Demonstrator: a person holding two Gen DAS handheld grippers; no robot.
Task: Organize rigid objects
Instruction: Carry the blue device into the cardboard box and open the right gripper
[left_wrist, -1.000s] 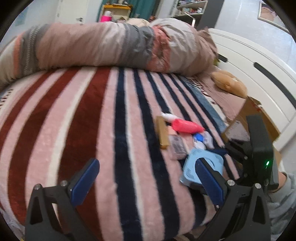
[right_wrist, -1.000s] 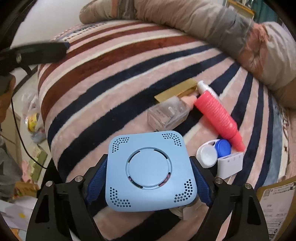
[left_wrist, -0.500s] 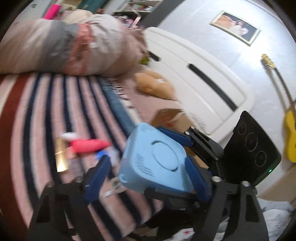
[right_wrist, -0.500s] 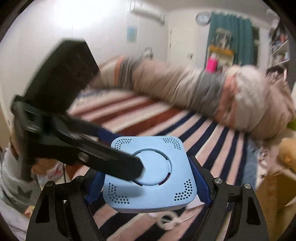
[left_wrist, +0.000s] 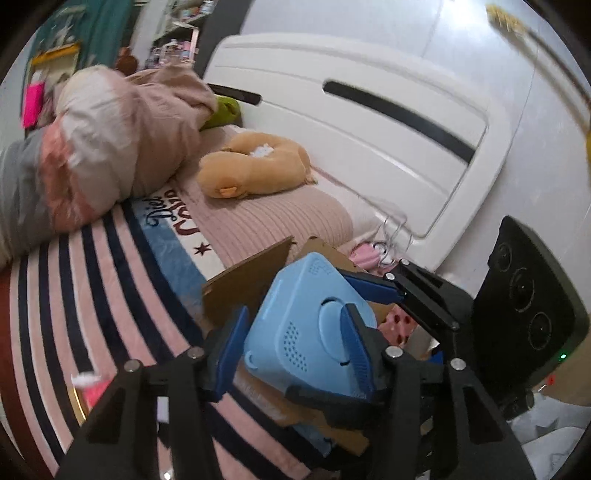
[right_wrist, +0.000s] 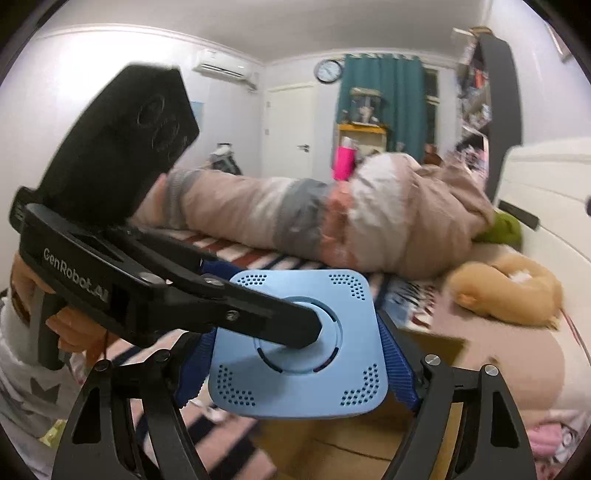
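Ahead of your tongs and to the left, a rolled quilt (left_wrist: 107, 147) in beige, grey and pink lies across the striped blanket (left_wrist: 85, 295). Just right of it, further ahead, a tan plush toy (left_wrist: 255, 170) rests on the ribbed pink sheet (left_wrist: 280, 221), with a green plush (left_wrist: 225, 110) behind. The white headboard (left_wrist: 369, 122) stands beyond. Far off you have a teal curtain (right_wrist: 384, 96), a wall clock (right_wrist: 328, 71), an air conditioner (right_wrist: 225, 68) and a white door (right_wrist: 291, 129).

obstacle: left gripper (right_wrist: 295, 332) across blue box (right_wrist: 299, 350) top | sides: right gripper (right_wrist: 295, 354)
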